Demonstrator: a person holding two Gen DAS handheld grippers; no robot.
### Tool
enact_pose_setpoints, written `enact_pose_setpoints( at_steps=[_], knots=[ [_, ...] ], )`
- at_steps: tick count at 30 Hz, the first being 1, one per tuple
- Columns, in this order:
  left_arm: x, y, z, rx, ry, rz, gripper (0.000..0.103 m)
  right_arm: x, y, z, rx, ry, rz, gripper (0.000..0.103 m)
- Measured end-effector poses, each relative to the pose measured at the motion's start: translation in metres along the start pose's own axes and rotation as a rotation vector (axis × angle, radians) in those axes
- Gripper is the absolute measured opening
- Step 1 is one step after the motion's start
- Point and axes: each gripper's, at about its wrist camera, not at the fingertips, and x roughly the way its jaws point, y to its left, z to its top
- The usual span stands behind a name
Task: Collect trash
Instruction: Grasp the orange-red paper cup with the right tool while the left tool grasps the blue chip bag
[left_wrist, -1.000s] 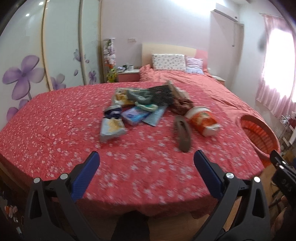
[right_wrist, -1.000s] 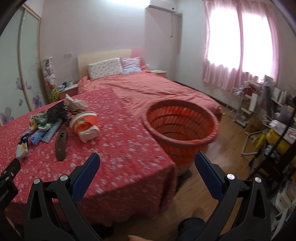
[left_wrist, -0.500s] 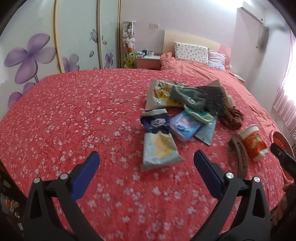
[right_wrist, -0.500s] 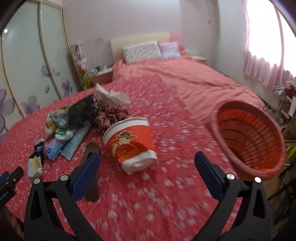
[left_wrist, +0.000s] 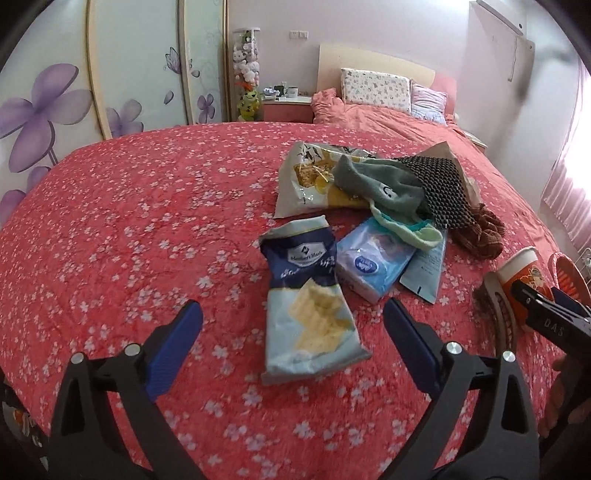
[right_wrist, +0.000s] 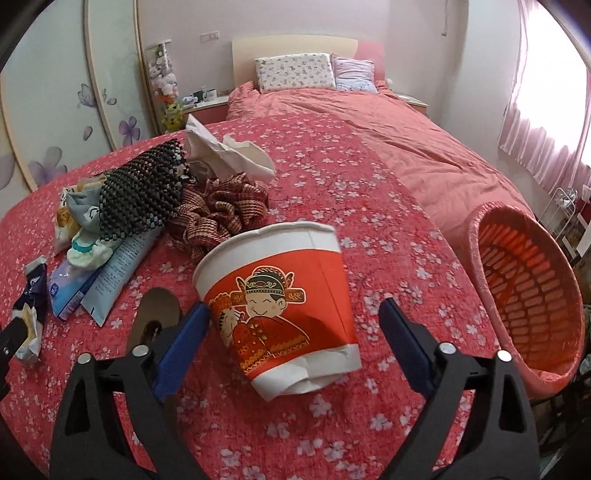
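Observation:
Trash lies piled on a red flowered bedspread (left_wrist: 129, 229). My left gripper (left_wrist: 293, 332) is open, just above a blue and white chip bag (left_wrist: 310, 306) that lies flat between its blue fingers. A red and white paper cup (right_wrist: 280, 295) lies on its side, mouth pointing away. My right gripper (right_wrist: 295, 332) straddles the cup and its jaws are closing. The left pad is close to the cup wall, and a gap shows at the right pad. An orange basket (right_wrist: 476, 236) stands off the bed's right edge.
Behind the chip bag lie a yellow snack bag (left_wrist: 306, 177), a green sock (left_wrist: 384, 188), black mesh (left_wrist: 436, 188), a blue wipes pack (left_wrist: 373, 262), a pale sachet (left_wrist: 428, 269) and a brown scrunchie (right_wrist: 221, 214). A brown insole (right_wrist: 159, 314) lies left of the cup. White tissue (right_wrist: 229, 155) is behind.
Both grippers came forward and lower over the bed. The chip bag now lies between the left fingers, the cup between the right fingers, and the right jaws have narrowed slightly.

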Motion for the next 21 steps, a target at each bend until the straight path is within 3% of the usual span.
enact_pose_setpoints(
  at_steps=[3, 8, 16, 18, 20, 21],
  knots=[
    [0.008, 0.0, 0.003, -0.006, 0.016, -0.002, 0.09, 0.002, 0.003, 0.0, -0.011, 0.006, 0.014, 0.078],
    [0.022, 0.011, 0.007, -0.04, 0.056, -0.014, 0.076, 0.0, 0.002, -0.001, -0.01, -0.001, 0.023, 0.077],
    [0.04, 0.015, 0.008, -0.055, 0.091, -0.02, 0.07, -0.001, -0.01, -0.005, 0.028, -0.006, 0.018, 0.077],
    [0.043, 0.016, 0.01, -0.056, 0.089, -0.022, 0.063, -0.002, -0.011, -0.006, 0.03, -0.007, 0.017, 0.077],
    [0.044, 0.016, 0.013, -0.057, 0.09, -0.033, 0.046, -0.003, -0.013, -0.007, 0.031, -0.01, 0.019, 0.077],
    [0.045, 0.018, 0.014, -0.058, 0.088, -0.043, 0.045, -0.004, -0.014, -0.007, 0.031, -0.012, 0.021, 0.077]
  ],
)
